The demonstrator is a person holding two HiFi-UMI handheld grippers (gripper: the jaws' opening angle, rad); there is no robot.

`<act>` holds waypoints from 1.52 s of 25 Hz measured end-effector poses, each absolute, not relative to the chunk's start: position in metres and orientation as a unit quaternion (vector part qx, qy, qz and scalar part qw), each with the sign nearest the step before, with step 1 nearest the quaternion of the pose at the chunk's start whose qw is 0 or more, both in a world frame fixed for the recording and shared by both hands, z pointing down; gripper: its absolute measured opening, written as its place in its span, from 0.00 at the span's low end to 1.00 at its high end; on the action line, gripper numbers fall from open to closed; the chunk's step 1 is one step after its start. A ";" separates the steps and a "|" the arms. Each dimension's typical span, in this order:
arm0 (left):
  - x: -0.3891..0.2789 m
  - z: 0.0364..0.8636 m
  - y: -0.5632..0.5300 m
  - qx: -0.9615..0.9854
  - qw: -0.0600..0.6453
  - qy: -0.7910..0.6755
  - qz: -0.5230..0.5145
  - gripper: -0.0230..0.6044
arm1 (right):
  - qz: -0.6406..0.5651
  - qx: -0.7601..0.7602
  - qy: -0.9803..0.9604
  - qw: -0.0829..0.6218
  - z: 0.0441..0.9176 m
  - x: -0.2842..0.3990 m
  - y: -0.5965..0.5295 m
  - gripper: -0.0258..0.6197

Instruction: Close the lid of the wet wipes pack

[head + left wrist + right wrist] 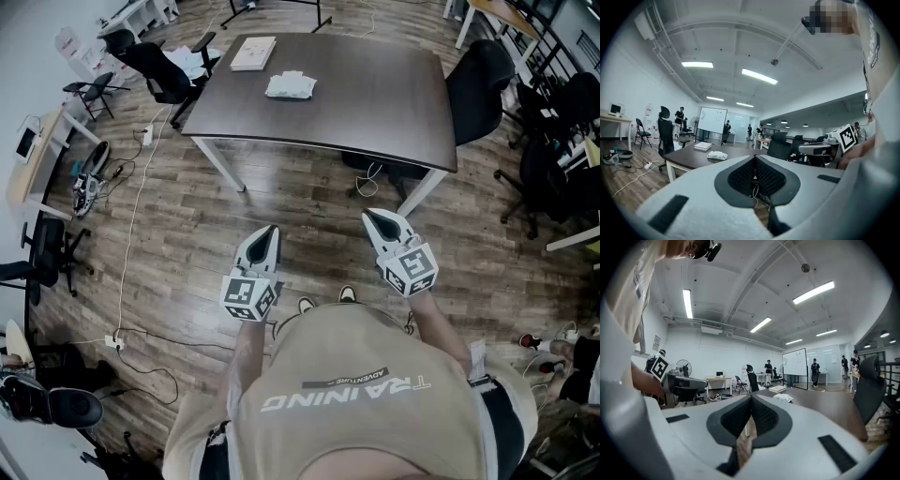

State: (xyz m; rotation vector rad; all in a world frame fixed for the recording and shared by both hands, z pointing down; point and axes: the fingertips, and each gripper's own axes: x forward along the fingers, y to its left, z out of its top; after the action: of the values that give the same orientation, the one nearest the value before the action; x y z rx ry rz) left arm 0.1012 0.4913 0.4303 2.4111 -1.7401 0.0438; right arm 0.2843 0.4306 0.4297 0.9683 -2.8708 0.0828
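The white wet wipes pack [291, 85] lies on the far part of the dark brown table [375, 103], well ahead of both grippers. It also shows small on the tabletop in the left gripper view as the wipes pack [716, 155] and in the right gripper view as the wipes pack [783, 397]. Whether its lid is up is too small to tell. My left gripper [270, 231] and right gripper [379, 217] hang over the wooden floor in front of the table, both shut with nothing between the jaws.
A white book or box [253, 52] lies on the table's far left. Black office chairs [478, 89] stand at the table's right side and another chair [159, 70] at its left. Cables and a power strip [147, 135] trail on the floor at left.
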 end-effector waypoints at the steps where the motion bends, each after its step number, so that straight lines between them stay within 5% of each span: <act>1: 0.102 0.431 0.490 0.808 0.085 -0.583 0.015 0.05 | 0.028 0.318 -0.946 0.055 0.430 0.284 0.430 0.06; 38: 0.107 0.457 0.376 0.778 0.119 -0.617 0.015 0.05 | 0.047 0.257 -0.963 0.071 0.471 0.271 0.302 0.06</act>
State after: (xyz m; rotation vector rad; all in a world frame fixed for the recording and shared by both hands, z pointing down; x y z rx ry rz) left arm 0.1074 0.3764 0.4567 2.2740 -1.8043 0.0434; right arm 0.2713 0.3020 0.4708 0.7722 -2.8957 0.1402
